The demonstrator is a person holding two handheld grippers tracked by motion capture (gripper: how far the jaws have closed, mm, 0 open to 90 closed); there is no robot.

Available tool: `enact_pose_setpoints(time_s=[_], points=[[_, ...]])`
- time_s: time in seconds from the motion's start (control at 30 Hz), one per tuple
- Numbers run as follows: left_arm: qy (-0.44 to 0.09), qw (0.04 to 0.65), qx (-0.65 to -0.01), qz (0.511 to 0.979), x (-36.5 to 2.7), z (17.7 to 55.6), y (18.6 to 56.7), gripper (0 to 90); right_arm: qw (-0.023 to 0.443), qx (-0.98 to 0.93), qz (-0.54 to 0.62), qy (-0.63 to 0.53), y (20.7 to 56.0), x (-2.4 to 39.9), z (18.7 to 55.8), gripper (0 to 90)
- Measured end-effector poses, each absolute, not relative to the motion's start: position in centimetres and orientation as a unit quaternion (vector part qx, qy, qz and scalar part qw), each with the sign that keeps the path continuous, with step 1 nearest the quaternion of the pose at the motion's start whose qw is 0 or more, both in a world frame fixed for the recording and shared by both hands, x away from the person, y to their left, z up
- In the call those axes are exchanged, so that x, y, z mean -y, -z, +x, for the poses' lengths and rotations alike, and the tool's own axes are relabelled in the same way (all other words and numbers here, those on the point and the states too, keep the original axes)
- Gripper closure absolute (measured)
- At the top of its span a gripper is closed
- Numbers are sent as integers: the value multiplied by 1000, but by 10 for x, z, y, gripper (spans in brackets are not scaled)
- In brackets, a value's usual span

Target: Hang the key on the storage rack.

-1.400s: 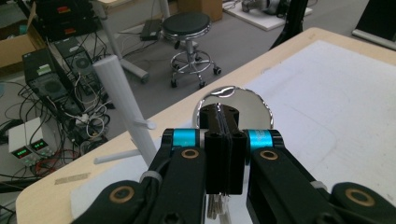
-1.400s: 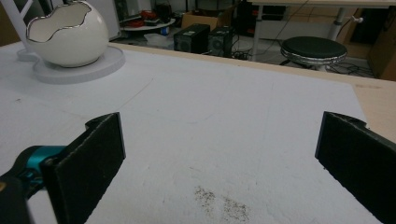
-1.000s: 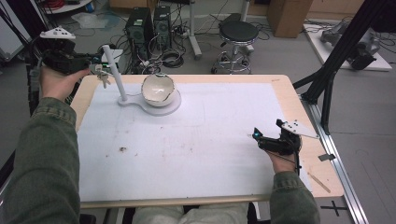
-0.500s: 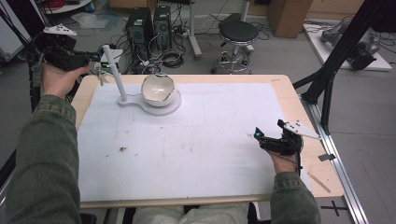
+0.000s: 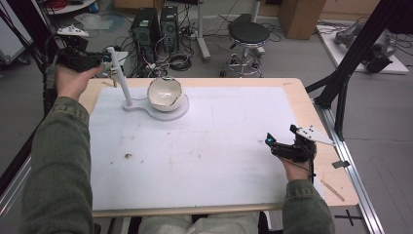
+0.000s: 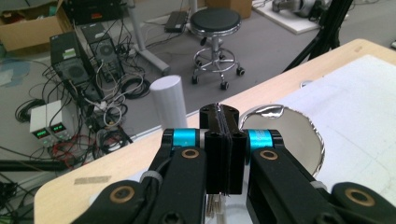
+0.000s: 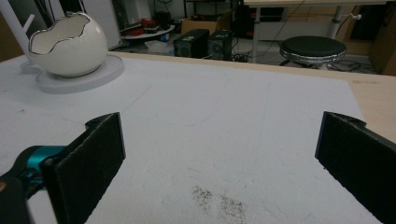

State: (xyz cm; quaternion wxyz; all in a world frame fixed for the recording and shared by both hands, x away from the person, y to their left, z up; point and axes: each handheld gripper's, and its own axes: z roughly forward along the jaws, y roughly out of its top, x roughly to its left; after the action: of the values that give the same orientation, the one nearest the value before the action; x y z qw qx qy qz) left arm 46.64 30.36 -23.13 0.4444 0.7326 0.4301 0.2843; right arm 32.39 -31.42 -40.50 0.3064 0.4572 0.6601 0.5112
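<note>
A white stand has an upright post (image 5: pixel 121 78) and a round base (image 5: pixel 182 109) carrying a cracked-egg-shaped bowl (image 5: pixel 164 93) at the table's far left. My left gripper (image 5: pixel 106 59) hovers level just left of the post's top, jaws shut. In the left gripper view the jaws (image 6: pixel 223 116) pinch a small thin metal piece (image 6: pixel 215 207) that dangles below them, with the post (image 6: pixel 169 105) and bowl (image 6: pixel 285 135) right ahead. My right gripper (image 5: pixel 280 146) rests open near the table's right edge, nothing between its jaws (image 7: pixel 224 158); the bowl (image 7: pixel 67 44) stands far off.
A white mat (image 5: pixel 219 146) covers most of the wooden table, with a small dark stain (image 5: pixel 128 156). A thin wooden stick (image 5: pixel 332 189) lies at the right front corner. Beyond the table stand a stool (image 5: pixel 248 34), computer towers (image 5: pixel 156 24) and a black frame strut (image 5: pixel 341 83).
My left gripper has shifted a little toward the top of the white post, still shut. The right gripper has stayed where it was.
</note>
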Motion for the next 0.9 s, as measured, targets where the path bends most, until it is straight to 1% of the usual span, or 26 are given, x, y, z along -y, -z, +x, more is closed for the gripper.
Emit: enact_pose_setpoints(time_s=[0.2,0.33,0.9], points=[[-314,438,-425,728,-299,467,232,892,307,-660,458,-510,405,315,323,5],[-314,450,-426,720,-299,468,233,892,308,-661,458,-509,406,315,322,5],[-316,446,-433,717,-295,483,245,892,309,-664,458,-504,406,316,321,5]])
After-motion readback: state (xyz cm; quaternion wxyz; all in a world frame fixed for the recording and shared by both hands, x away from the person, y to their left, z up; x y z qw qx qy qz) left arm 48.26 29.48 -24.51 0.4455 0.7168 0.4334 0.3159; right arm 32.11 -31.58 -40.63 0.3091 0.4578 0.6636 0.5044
